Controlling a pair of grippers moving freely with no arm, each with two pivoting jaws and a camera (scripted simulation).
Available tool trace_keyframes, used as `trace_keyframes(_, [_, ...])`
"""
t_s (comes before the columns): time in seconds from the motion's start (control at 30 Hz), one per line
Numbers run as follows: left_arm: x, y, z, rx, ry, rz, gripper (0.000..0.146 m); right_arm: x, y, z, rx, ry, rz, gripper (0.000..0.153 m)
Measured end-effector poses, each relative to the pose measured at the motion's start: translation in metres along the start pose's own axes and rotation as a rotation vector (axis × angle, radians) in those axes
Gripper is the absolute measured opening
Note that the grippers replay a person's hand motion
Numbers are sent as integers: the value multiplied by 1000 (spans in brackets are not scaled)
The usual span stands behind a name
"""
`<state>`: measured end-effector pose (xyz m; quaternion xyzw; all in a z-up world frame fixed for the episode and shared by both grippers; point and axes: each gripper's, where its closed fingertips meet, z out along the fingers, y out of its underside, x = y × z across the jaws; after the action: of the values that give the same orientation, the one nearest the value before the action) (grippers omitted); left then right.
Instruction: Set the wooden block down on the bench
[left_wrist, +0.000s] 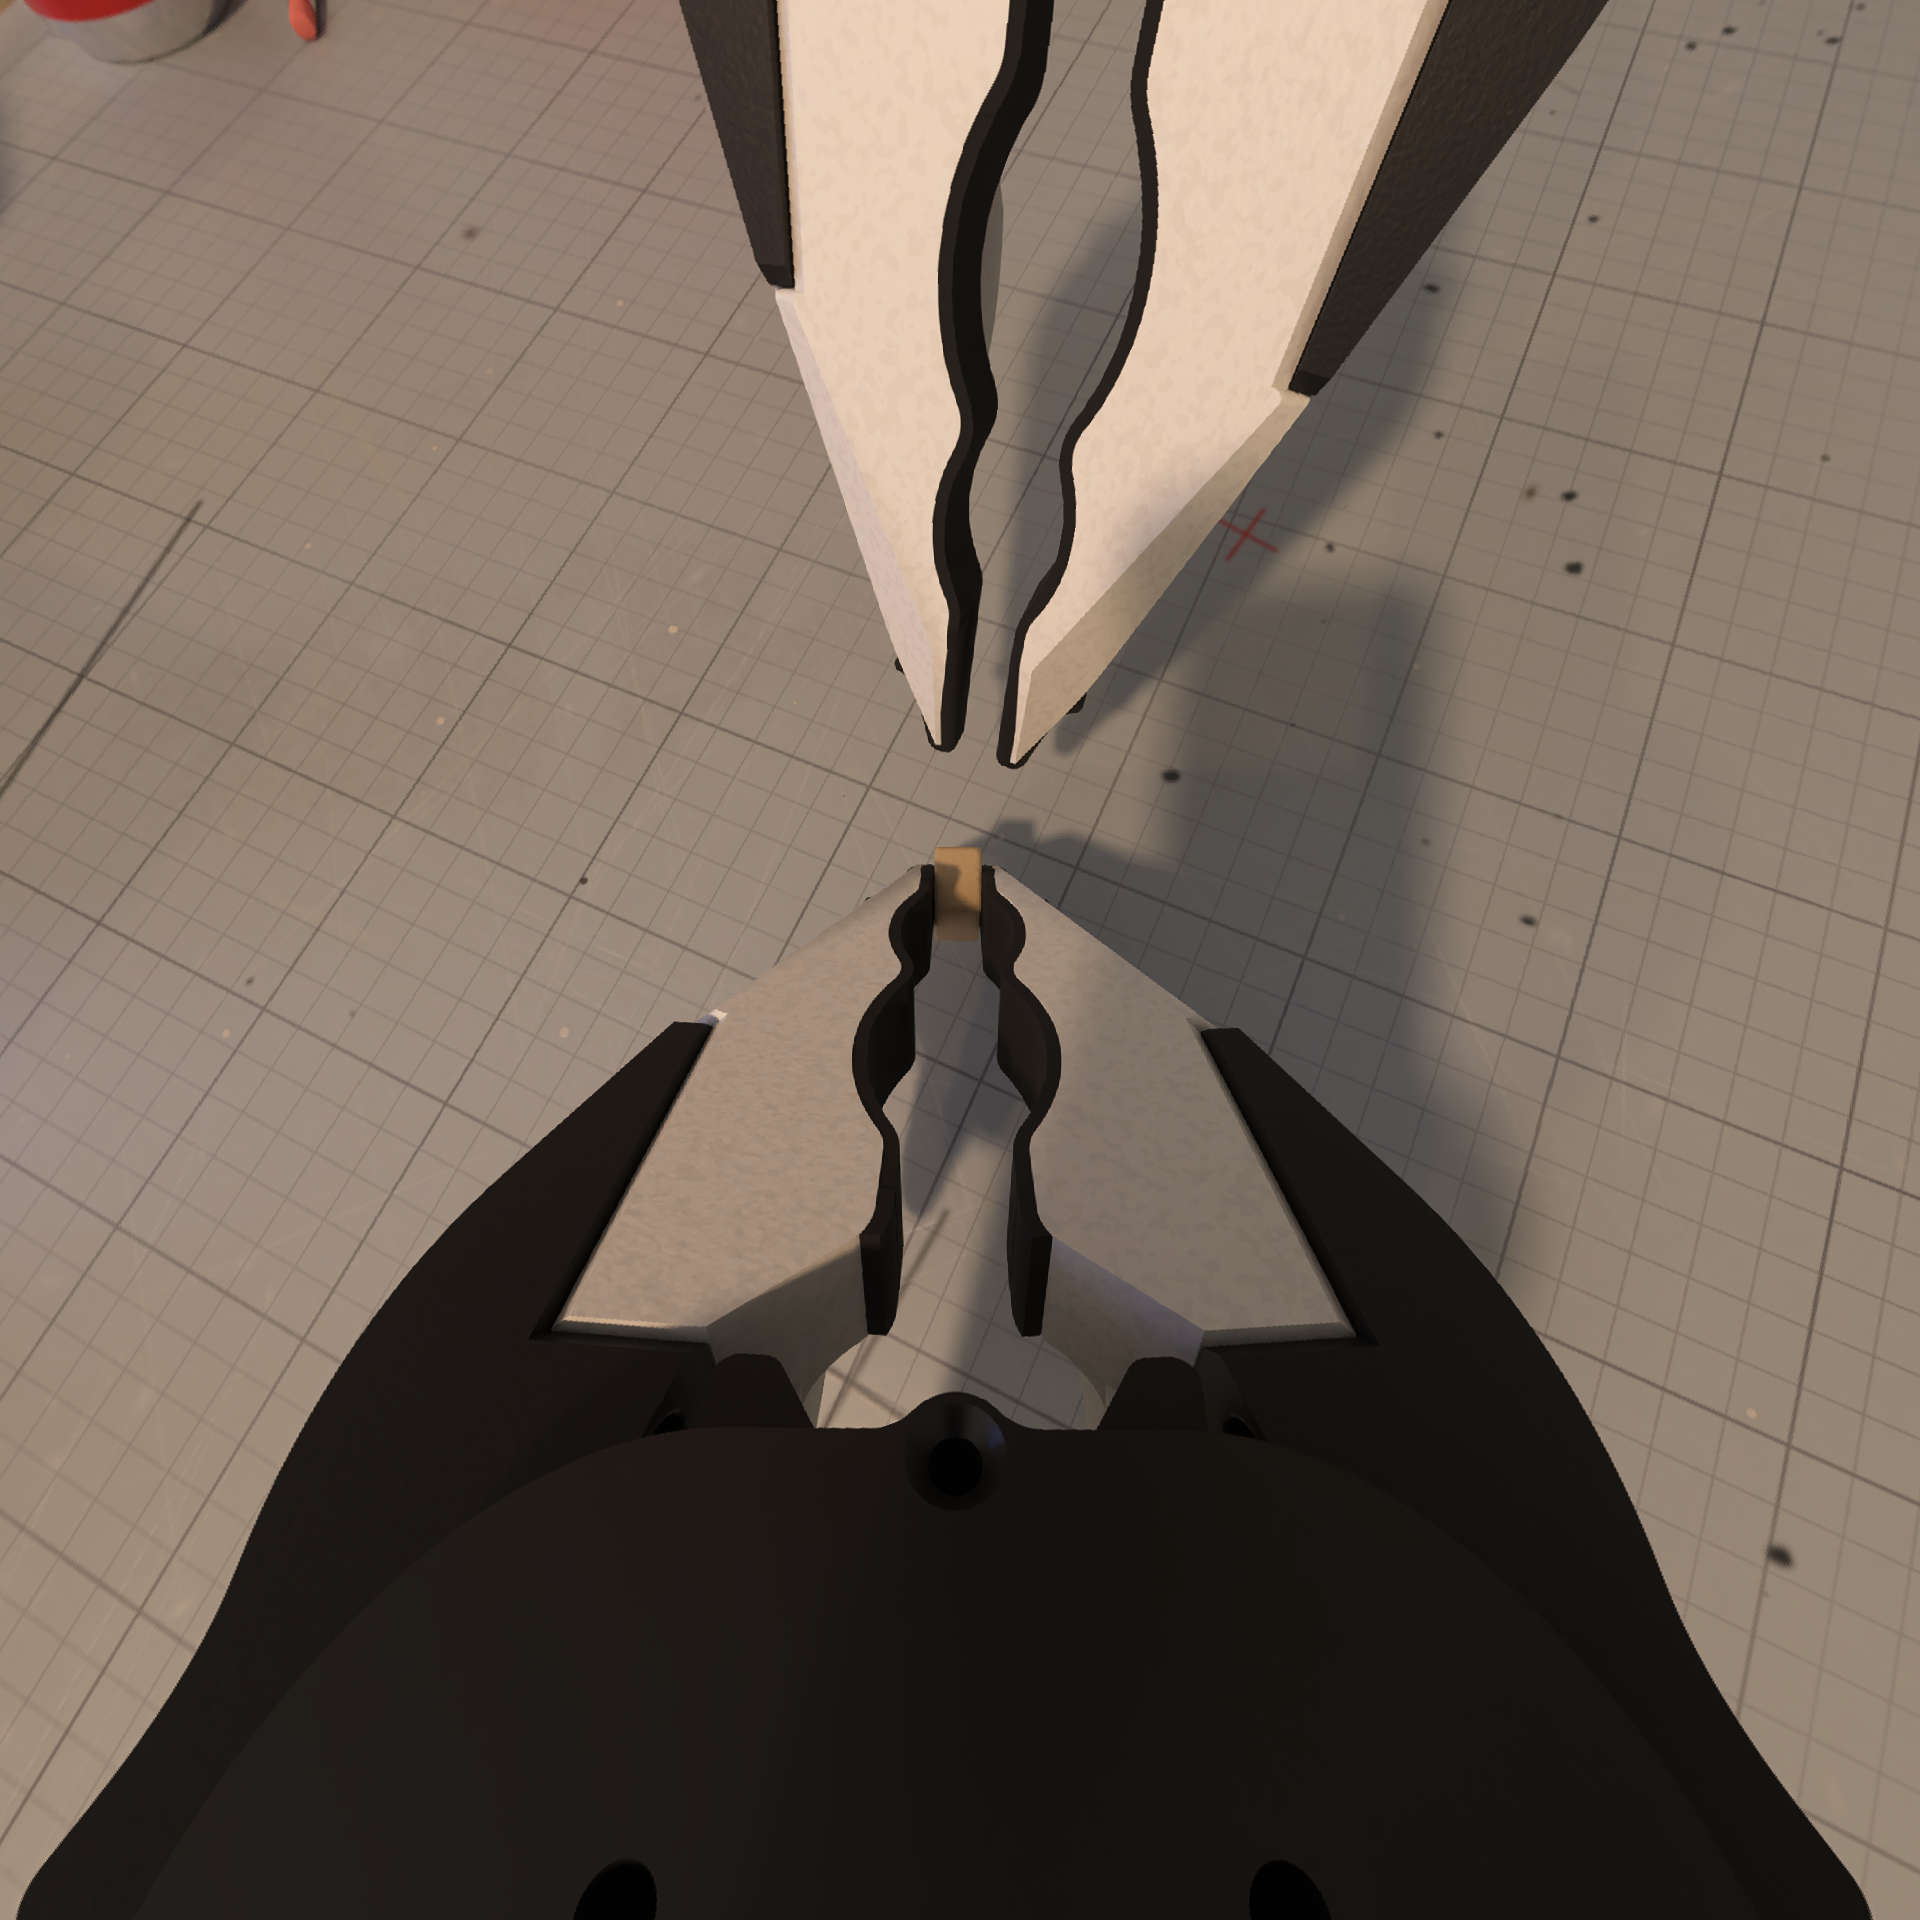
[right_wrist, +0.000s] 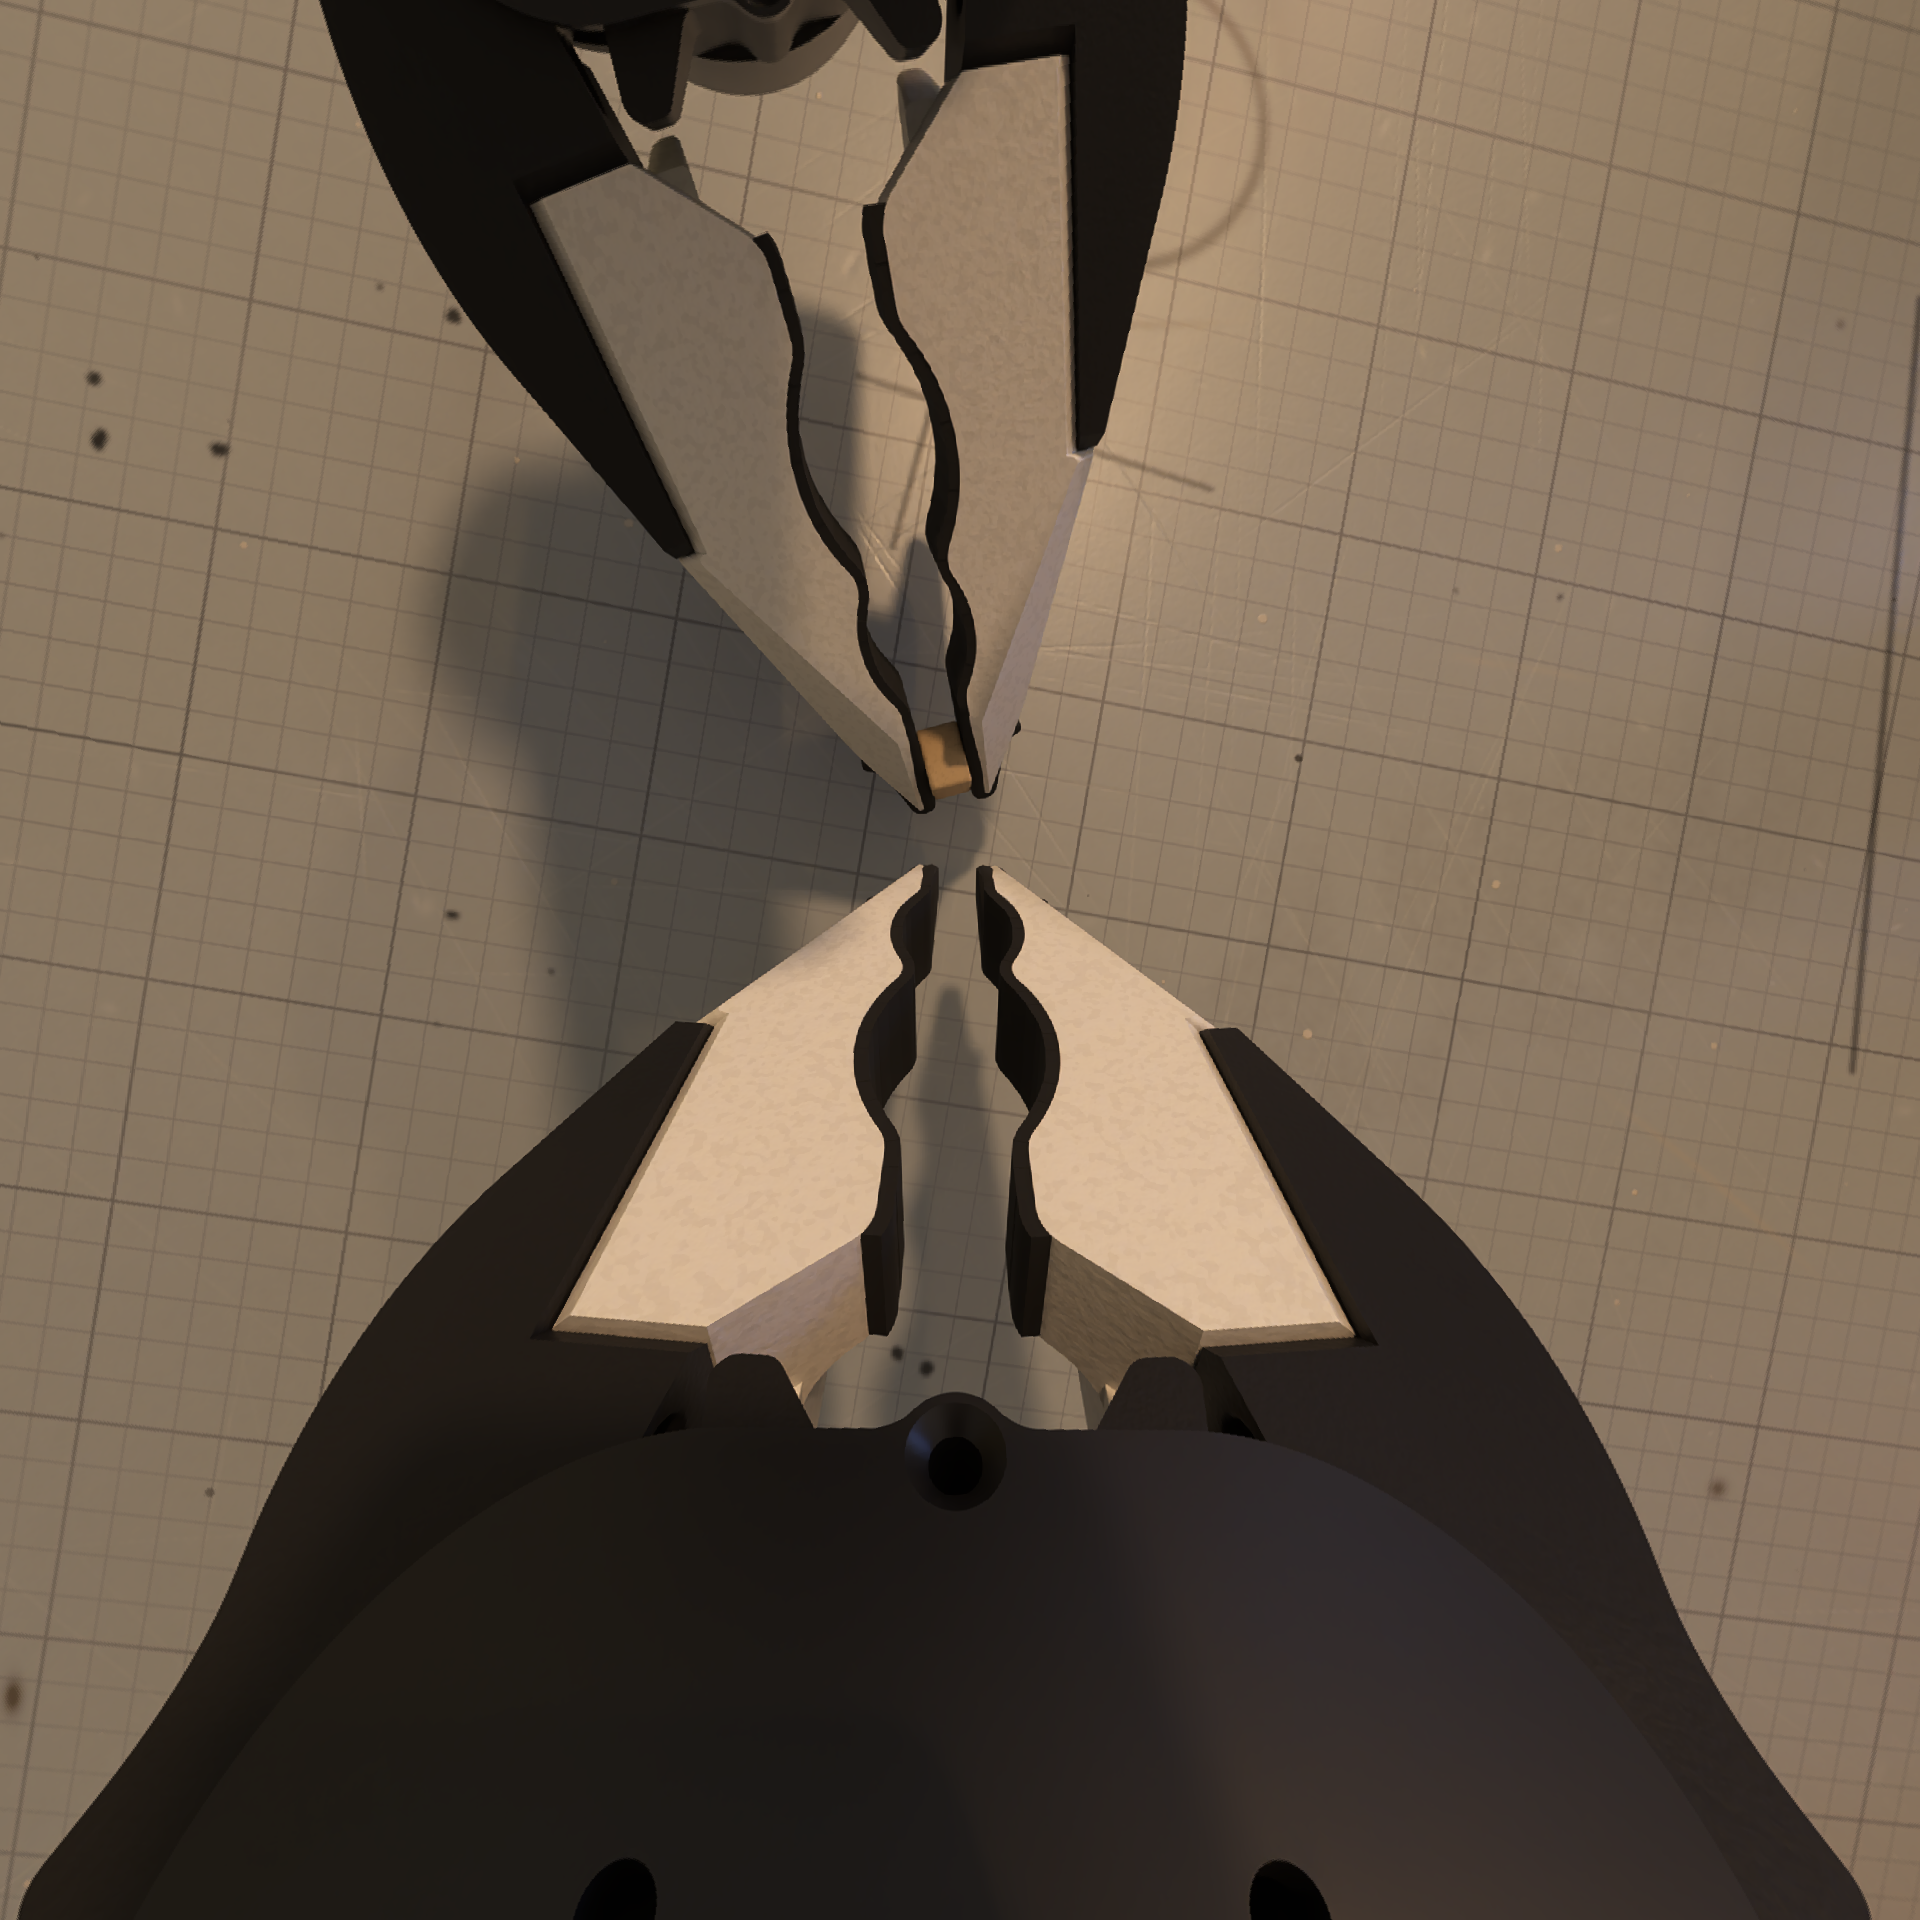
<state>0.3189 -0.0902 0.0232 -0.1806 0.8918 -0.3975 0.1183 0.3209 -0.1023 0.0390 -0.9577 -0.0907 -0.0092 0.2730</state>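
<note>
My left gripper (left_wrist: 958, 878) is shut on a small tan wooden block (left_wrist: 957, 902), pinched at the very fingertips, over the grey gridded bench mat (left_wrist: 416, 727). The right wrist view shows the same block (right_wrist: 943, 771) between the left gripper's tips (right_wrist: 945, 802). My right gripper (right_wrist: 956, 878) faces the left one tip to tip, a short gap away. Its jaws stand a narrow slit apart and hold nothing. It also shows in the left wrist view (left_wrist: 977, 748), pointing at the block. I cannot tell how high the block is above the mat.
A metal container (left_wrist: 135, 31) with something red in it stands at the far left corner of the left wrist view. A small red cross (left_wrist: 1247, 535) is marked on the mat. Dark specks and thin pencil lines (right_wrist: 1870, 831) mark the mat (right_wrist: 1455, 831).
</note>
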Motion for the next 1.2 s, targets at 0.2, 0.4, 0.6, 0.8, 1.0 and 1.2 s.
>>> trace_keyframes(0.2, [-4,3,-2,-37,29,-43,8,4,-4,3,60,-16,28,7])
trace_keyframes(0.4, [-5,5,-4,-117,51,-63,8,6,-4,4,78,-9,41,7])
trace_keyframes(0.6, [-5,8,-6,-77,74,-129,8,6,-9,6,113,-12,56,7])
trace_keyframes(0.8, [-5,12,-8,-25,68,-165,8,6,-15,9,128,-14,53,7])
trace_keyframes(1.0, [-8,10,-9,-30,58,-123,8,6,-17,10,130,-25,57,7])
trace_keyframes(1.2, [-10,10,-8,-49,57,-23,8,7,-19,12,150,-31,62,7])
